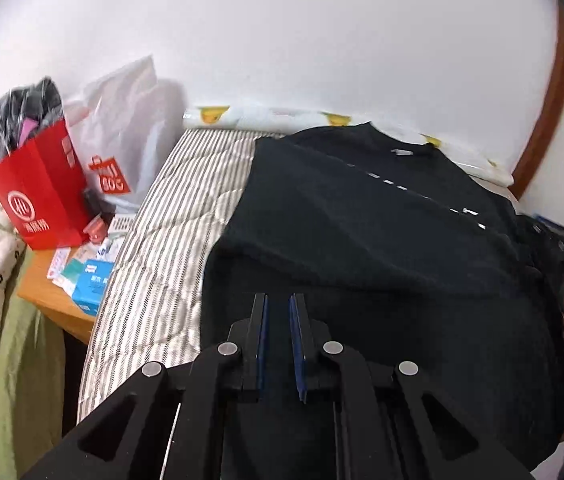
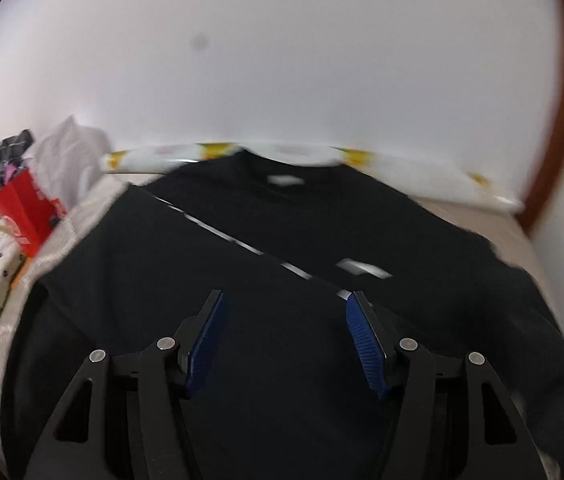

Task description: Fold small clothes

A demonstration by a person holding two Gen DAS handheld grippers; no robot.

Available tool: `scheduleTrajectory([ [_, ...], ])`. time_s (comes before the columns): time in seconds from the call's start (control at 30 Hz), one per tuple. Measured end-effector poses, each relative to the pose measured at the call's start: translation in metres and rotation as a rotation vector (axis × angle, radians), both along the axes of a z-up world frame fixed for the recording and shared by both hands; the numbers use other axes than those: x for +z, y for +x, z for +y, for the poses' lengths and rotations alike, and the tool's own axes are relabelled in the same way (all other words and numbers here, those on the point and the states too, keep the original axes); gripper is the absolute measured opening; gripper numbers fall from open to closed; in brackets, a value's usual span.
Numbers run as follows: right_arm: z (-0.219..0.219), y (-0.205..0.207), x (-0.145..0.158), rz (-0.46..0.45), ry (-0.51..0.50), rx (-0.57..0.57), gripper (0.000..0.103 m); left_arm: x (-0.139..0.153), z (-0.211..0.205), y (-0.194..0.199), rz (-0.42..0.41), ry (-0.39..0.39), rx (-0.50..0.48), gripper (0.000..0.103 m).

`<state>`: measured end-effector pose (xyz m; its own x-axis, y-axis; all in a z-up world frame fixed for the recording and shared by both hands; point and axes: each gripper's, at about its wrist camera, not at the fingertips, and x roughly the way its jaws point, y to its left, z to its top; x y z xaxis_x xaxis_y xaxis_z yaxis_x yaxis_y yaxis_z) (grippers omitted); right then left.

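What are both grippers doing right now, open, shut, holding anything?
Left gripper: narrowly open, empty, above the black shirt.
Right gripper: wide open, empty, over the same shirt.

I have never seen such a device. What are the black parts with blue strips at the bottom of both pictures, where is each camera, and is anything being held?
The black parts are two hand-held grippers; a person carries one in each hand. Each picture comes from a camera on one gripper, looking forward along its fingers.

The left gripper has its blue pads nearly together, with a narrow gap and no cloth visibly between them. The right gripper is wide open and holds nothing.

Both hang over a black T-shirt partly folded on a striped mattress. Beside the bed stand a red paper bag and a white plastic bag.
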<state>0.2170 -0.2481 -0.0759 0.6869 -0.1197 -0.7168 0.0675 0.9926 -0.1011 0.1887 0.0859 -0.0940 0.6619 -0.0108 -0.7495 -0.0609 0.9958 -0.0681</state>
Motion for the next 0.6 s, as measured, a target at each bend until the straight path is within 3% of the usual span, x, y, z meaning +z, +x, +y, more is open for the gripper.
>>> scheduleTrajectory([
  [0.2,-0.086,-0.086,0.007,-0.010,-0.043,-0.206,0.062,0.011,-0.020,-0.014,-0.021,-0.072,-0.004,0.015],
  [0.3,-0.125,-0.124,0.007,-0.020,-0.036,-0.306,0.065,0.012,-0.030,-0.019,-0.035,-0.053,0.000,0.037],
  [0.37,-0.149,-0.147,0.000,-0.017,-0.041,-0.369,0.067,0.010,-0.036,-0.019,-0.029,-0.050,0.000,0.059],
  [0.6,-0.202,-0.179,-0.034,0.057,-0.114,-0.451,0.070,-0.008,-0.045,-0.017,0.011,-0.052,0.007,0.060],
])
